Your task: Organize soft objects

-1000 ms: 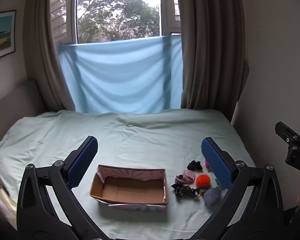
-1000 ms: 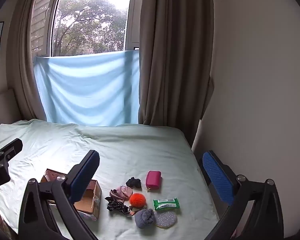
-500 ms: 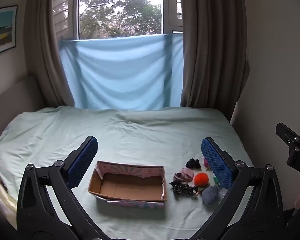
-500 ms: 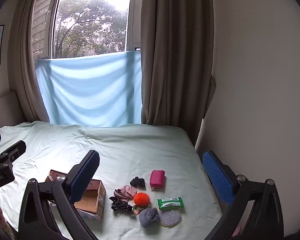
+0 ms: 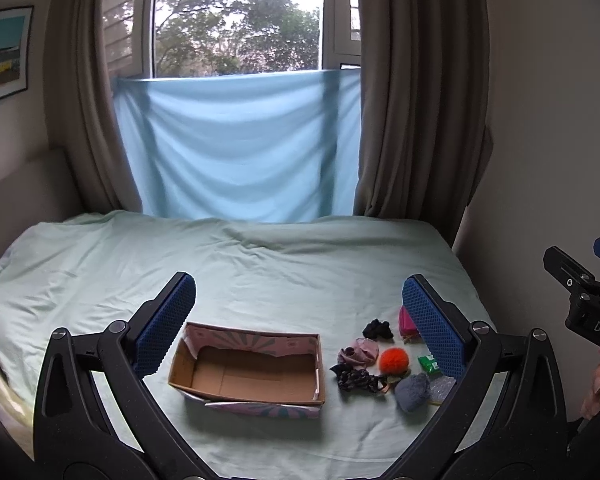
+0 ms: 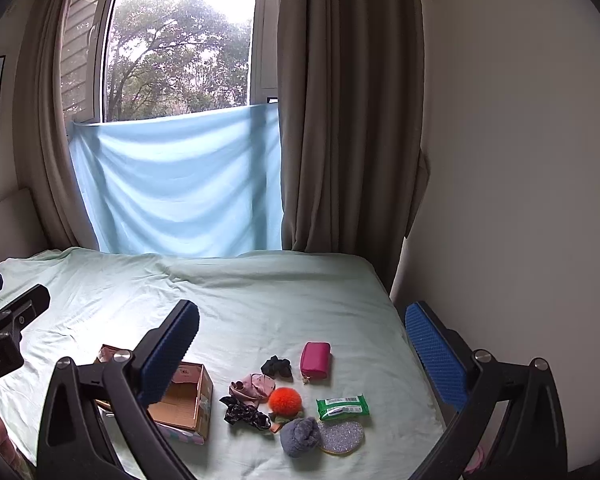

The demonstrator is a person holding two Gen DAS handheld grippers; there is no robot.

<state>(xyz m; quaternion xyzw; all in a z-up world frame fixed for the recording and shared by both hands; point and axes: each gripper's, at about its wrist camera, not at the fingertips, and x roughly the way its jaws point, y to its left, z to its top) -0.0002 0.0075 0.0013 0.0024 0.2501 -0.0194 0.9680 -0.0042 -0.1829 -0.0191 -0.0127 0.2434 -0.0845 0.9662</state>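
Note:
An open cardboard box [image 5: 248, 372] lies empty on the pale green bed [image 5: 260, 264]; it also shows in the right wrist view [image 6: 192, 404]. To its right lies a cluster of small items: an orange pom-pom [image 6: 285, 399], a grey fluffy ball [image 6: 299, 436], a pink scrunchie [image 6: 252, 386], a black patterned scrunchie [image 6: 246, 416], a black scrunchie [image 6: 277, 367], a magenta pouch [image 6: 315, 361], a green wipes pack [image 6: 342, 407] and a glittery disc [image 6: 342, 436]. My left gripper [image 5: 300, 320] is open and empty above the box. My right gripper [image 6: 302, 344] is open and empty above the cluster.
A window with brown curtains [image 5: 412, 120] and a light blue cloth [image 5: 240, 148] stands behind the bed. A wall [image 6: 520, 160] runs along the bed's right edge. A framed picture [image 5: 2, 54] hangs on the left wall.
Both views have shifted slightly downward and nearer to the bed. The box and the items have not moved. Both grippers stay open.

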